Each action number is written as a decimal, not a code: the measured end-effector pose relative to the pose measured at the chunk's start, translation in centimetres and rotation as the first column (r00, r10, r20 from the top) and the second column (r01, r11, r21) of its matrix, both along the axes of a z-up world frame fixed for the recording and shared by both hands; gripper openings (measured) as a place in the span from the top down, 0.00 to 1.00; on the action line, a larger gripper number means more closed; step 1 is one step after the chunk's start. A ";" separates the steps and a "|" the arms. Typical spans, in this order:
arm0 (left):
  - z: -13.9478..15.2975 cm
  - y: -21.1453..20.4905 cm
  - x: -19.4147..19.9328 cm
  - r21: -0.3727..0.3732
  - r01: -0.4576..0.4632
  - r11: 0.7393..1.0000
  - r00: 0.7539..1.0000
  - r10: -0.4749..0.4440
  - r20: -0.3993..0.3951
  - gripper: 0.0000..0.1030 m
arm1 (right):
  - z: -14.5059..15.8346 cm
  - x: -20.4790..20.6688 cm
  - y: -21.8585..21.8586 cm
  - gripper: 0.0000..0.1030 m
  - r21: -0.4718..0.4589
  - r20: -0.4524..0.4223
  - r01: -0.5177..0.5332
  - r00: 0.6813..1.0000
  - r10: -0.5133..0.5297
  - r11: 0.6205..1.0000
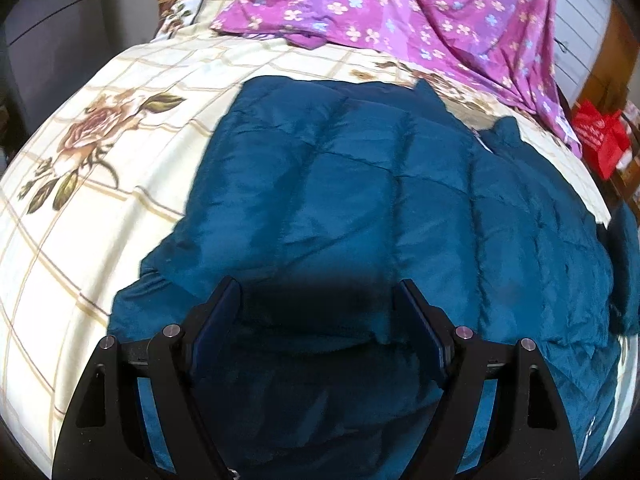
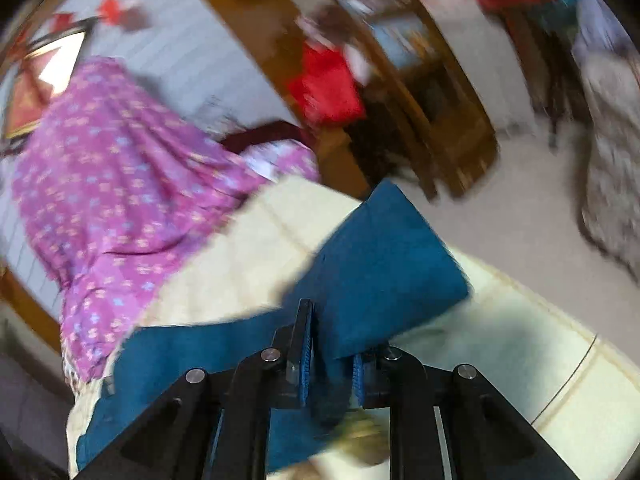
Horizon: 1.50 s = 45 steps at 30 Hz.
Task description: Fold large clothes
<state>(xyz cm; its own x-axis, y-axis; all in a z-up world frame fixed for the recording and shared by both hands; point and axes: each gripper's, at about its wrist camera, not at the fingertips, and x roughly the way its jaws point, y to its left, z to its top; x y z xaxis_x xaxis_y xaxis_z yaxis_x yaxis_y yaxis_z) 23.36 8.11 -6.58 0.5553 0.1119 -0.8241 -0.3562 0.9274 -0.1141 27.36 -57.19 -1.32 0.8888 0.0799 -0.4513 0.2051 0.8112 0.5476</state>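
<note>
- Between the wide-spread fingers of the left gripper (image 1: 316, 300) lies the teal quilted jacket (image 1: 360, 200), spread flat on the bedsheet (image 1: 80, 200); the pads grip nothing.
- Beyond those jaws, past the jacket's far edge, a purple flowered cloth (image 1: 400, 12) lies across the sheet.
- Right gripper (image 2: 332, 344): jaws drawn nearly together, pinching a fold of the jacket (image 2: 380, 264), which rises ahead of the fingers, lifted off the sheet (image 2: 500, 340).
- Purple cloth (image 2: 120, 184) sits left of these jaws; the view is blurred.
</note>
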 end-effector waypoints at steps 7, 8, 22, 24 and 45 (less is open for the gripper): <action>0.1 2.0 -0.3 -0.026 -0.056 0.998 0.998 0.055 -0.009 0.22 | 6.8 -2.6 16.7 0.83 -0.048 0.167 -0.306 0.936 0.310 0.951; 0.2 2.3 -0.4 -0.024 -0.062 0.998 0.998 0.061 -0.008 0.22 | 6.5 -2.7 19.8 0.83 -0.061 0.167 -0.347 0.921 0.352 0.936; 1.8 7.7 -2.0 -0.142 -0.155 0.978 0.987 0.160 0.027 0.22 | -2.7 1.8 54.5 0.62 -0.074 -0.161 -0.757 0.652 0.741 0.650; 1.8 8.1 -2.0 -0.158 -0.161 0.974 0.986 0.167 0.024 0.22 | -2.5 1.1 56.4 0.36 -0.166 -0.176 -0.769 0.640 0.748 0.618; -0.2 2.6 1.6 -0.406 0.195 0.893 0.979 -0.156 0.129 0.22 | -7.0 -5.9 40.5 0.00 -0.332 -0.405 -0.569 0.806 0.431 0.752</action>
